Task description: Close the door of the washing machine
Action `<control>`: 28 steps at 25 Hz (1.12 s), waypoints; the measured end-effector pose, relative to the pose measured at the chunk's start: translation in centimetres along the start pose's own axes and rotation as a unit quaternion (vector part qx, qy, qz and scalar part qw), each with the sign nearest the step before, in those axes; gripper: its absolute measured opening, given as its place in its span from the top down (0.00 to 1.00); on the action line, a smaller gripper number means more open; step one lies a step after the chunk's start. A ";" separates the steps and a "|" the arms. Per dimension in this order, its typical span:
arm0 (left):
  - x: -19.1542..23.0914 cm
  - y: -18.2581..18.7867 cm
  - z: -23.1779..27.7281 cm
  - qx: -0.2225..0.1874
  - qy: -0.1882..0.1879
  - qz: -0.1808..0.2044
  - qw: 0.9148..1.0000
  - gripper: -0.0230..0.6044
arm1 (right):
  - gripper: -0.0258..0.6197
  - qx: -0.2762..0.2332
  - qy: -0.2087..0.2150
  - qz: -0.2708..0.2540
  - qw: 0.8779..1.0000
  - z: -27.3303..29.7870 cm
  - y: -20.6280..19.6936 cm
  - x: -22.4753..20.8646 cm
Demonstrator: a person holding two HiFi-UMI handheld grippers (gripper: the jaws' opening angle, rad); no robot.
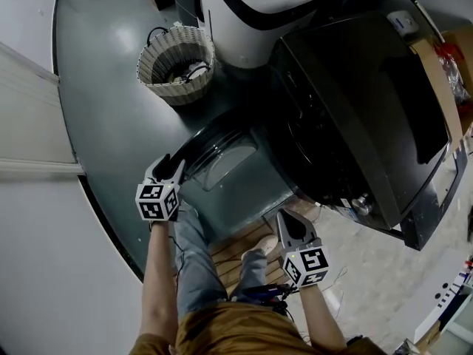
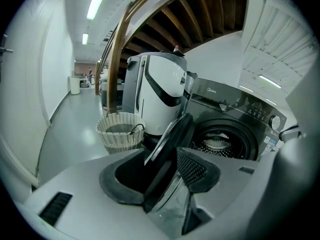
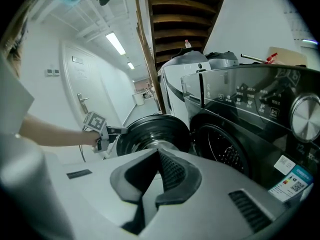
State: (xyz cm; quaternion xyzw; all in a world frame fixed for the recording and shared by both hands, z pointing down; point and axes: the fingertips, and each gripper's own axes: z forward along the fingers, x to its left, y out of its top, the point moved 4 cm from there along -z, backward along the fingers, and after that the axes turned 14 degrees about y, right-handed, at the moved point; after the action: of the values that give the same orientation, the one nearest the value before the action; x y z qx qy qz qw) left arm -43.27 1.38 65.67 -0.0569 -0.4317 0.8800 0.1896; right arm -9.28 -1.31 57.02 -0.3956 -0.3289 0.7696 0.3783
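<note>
The dark front-loading washing machine (image 1: 355, 102) stands at the right, and its round door (image 1: 222, 161) is swung wide open toward me. My left gripper (image 1: 168, 170) is at the door's outer edge. In the left gripper view the door's rim (image 2: 167, 149) fills the gap between the jaws of that gripper (image 2: 160, 169), which is shut on it. Behind it the drum opening (image 2: 220, 141) shows. My right gripper (image 1: 290, 224) hangs low in front of the machine, shut and empty. In the right gripper view its jaws (image 3: 159, 171) point at the door (image 3: 150, 131) and the left gripper (image 3: 107, 130).
A wicker basket (image 1: 176, 63) sits on the grey floor beyond the door, beside a tall white appliance (image 1: 259, 6). A cardboard box (image 1: 443, 72) is at the machine's far right. My legs (image 1: 194, 257) stand just below the door. A white wall (image 1: 29, 124) runs along the left.
</note>
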 end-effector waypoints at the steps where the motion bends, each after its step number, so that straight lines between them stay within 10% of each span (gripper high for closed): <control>1: -0.1 0.0 0.0 0.001 0.001 0.002 1.000 0.62 | 0.94 -0.002 0.000 -0.002 1.000 -0.1 0.1 0.0; 28: -5.0 -2.6 -3.2 0.069 -0.024 0.104 0.992 0.72 | 0.94 -0.032 0.018 -0.034 0.999 -3.9 1.7 1.4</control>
State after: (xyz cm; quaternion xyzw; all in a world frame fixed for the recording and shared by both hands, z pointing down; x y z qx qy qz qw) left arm -37.09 3.30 65.37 -0.0675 -0.3664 0.9236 0.0902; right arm -7.08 -0.19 53.32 -0.4095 -0.3598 0.7384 0.3971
